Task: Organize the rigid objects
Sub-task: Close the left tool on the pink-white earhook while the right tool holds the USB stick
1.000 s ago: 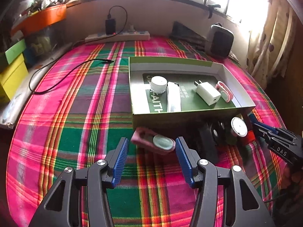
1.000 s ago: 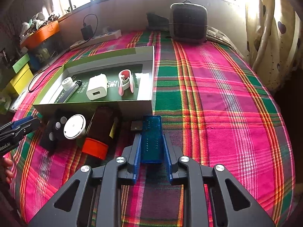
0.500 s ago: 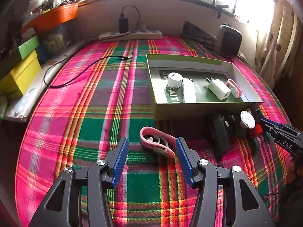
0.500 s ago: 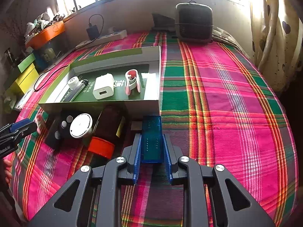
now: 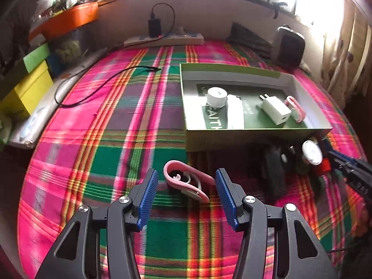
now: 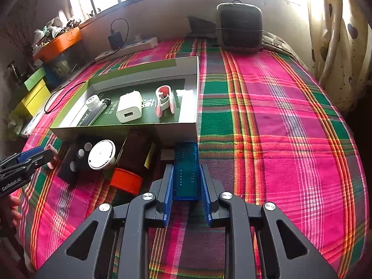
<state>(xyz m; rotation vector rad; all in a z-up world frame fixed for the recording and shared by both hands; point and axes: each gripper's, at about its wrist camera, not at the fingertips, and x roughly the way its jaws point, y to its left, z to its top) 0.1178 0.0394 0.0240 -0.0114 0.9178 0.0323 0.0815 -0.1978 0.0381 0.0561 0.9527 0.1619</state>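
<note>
Since the earlier frames the left wrist view has pulled back from the green box [image 5: 255, 134]: the box now sits in the upper right of that frame, and the pink clip [image 5: 186, 181] lies on its side, showing its open loop rather than its end cap. The right wrist view has edged forward only slightly.

Left gripper [image 5: 186, 195]: jaws wide apart, holding nothing. The pink clip lies on the plaid cloth [image 5: 93, 151] between the blue pads [image 5: 147, 195], touching neither.

Right gripper [image 6: 187, 186]: jaws closed on a translucent blue rectangular block [image 6: 186, 169], lower centre of frame, its far end just beside the near right corner of the green box.

Box contents, right wrist view: white round cap [image 6: 93, 101], dark pen-like stick [image 6: 97, 112], white USB charger [image 6: 129, 109], second pink clip [image 6: 164, 101].

Outside the near wall, left of the blue block: a black remote-like item [image 6: 74, 160], a white disc [image 6: 101, 154], a dark container with an orange end [image 6: 126, 181].
</note>
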